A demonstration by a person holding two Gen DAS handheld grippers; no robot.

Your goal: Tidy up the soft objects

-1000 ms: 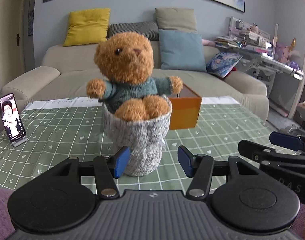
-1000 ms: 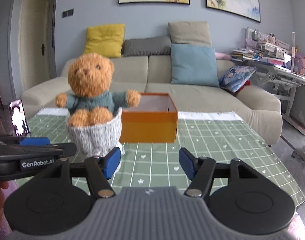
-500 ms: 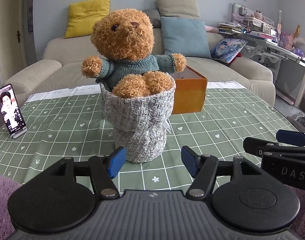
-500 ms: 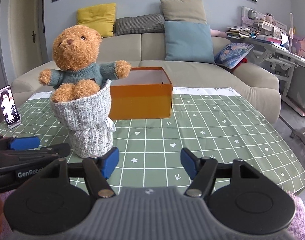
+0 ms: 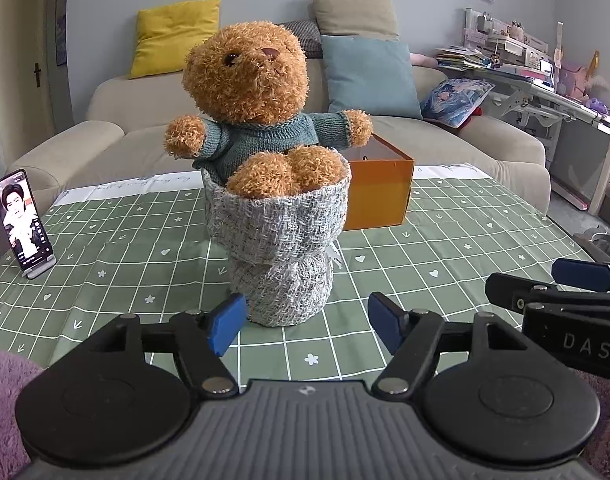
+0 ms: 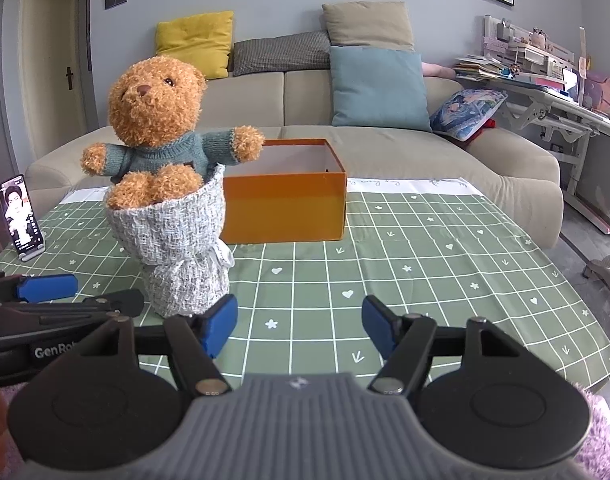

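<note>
A brown teddy bear (image 5: 249, 92) in a teal sweater sits upright in a grey woven wrap (image 5: 279, 244) on the green checked tablecloth (image 5: 445, 256). It also shows in the right wrist view (image 6: 157, 112). An open orange box (image 5: 379, 192) stands just behind it, right of the bear in the right wrist view (image 6: 285, 204). My left gripper (image 5: 305, 324) is open and empty, just in front of the wrap's base. My right gripper (image 6: 299, 326) is open and empty, to the right of the bear.
A phone on a stand (image 5: 23, 222) is at the table's left edge. A beige sofa (image 6: 385, 152) with several cushions lies behind the table. A cluttered desk (image 6: 545, 80) is at the right. The other gripper's fingers (image 5: 577, 276) reach in from the right.
Both grippers have risen and tilted down slightly, so the bear and box sit lower in view than a second ago. The jaws stay open. Bear and box have not moved.
</note>
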